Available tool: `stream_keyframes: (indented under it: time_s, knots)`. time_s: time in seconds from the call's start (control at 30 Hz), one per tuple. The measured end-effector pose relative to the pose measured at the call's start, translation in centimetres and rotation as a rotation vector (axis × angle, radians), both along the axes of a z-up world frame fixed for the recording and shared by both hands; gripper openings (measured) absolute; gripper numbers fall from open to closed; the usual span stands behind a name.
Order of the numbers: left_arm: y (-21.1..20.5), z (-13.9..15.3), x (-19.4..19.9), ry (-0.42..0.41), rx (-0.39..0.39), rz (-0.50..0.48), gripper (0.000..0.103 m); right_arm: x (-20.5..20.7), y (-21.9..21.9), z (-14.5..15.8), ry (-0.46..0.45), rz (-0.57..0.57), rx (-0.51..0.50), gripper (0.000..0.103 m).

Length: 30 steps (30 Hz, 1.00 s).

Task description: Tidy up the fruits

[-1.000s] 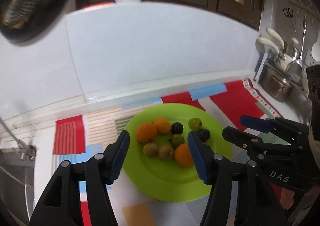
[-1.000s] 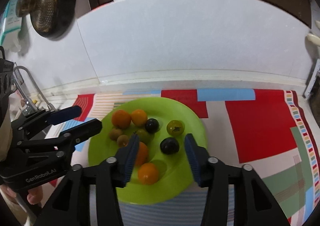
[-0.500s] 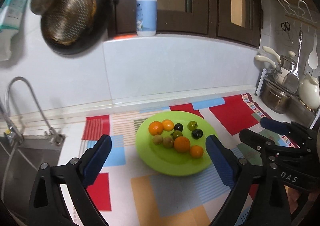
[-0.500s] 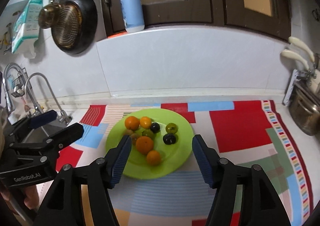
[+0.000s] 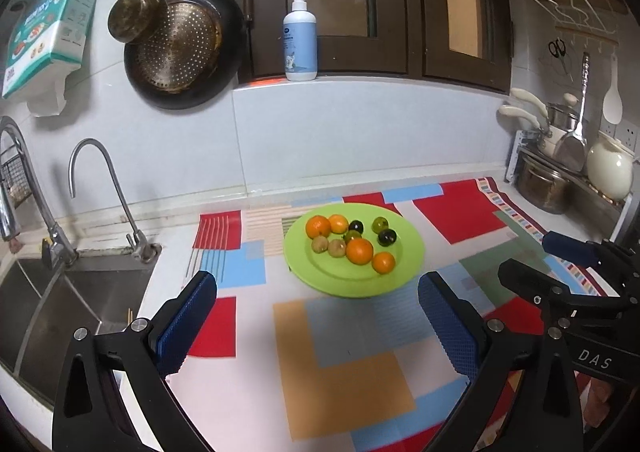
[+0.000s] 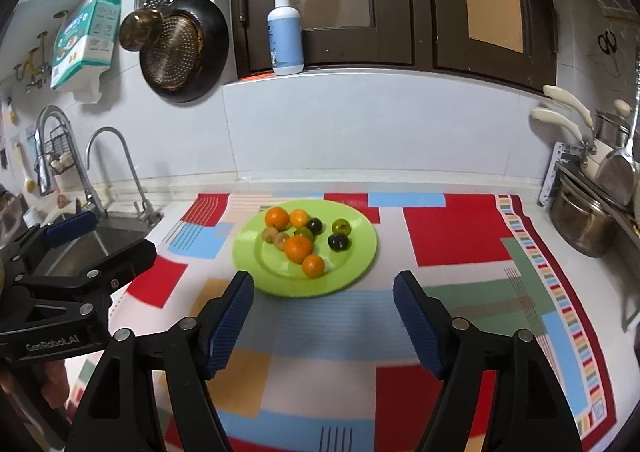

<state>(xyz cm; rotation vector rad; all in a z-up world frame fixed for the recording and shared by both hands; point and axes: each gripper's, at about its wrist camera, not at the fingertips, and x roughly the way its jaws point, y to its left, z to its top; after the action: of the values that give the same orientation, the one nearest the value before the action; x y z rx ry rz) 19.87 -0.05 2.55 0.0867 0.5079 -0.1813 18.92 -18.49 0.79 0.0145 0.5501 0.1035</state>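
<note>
Orange, green and dark fruits lie clustered on the far half of a lime-green plate, which sits on a patchwork mat covering the table. Nearer than the plate, the left gripper hovers with its fingers spread wide and empty; the right gripper does likewise, also short of the plate. Left of the plate is a steel sink with a curved tap. Beyond the plate, a pump bottle stands on the ledge.

"DAS" marks the right tool; "GenRobot.AI" the left tool.
</note>
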Motion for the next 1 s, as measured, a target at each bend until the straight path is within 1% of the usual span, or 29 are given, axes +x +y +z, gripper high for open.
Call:
stream_keyframes:
  time_s: [0.23,0.6,1.0]
  knots:
    - [-0.1,0.0,-2.9,0.011,-0.003,-0.010,0.103,-2.9,-0.3,0.4,-0.004,-0.008,-0.002,0.073]
    - [-0.1,1.0,-7.0,-0.033,0.011,0.003,0.103,-6.8,-0.1,1.4,-0.042,0.006,-0.013,0.073]
    - [-0.4,1.7,-9.1,-0.048,0.011,0.016,0.103,-9.0,-0.7,1.9,-0.056,0.013,0.011,0.073]
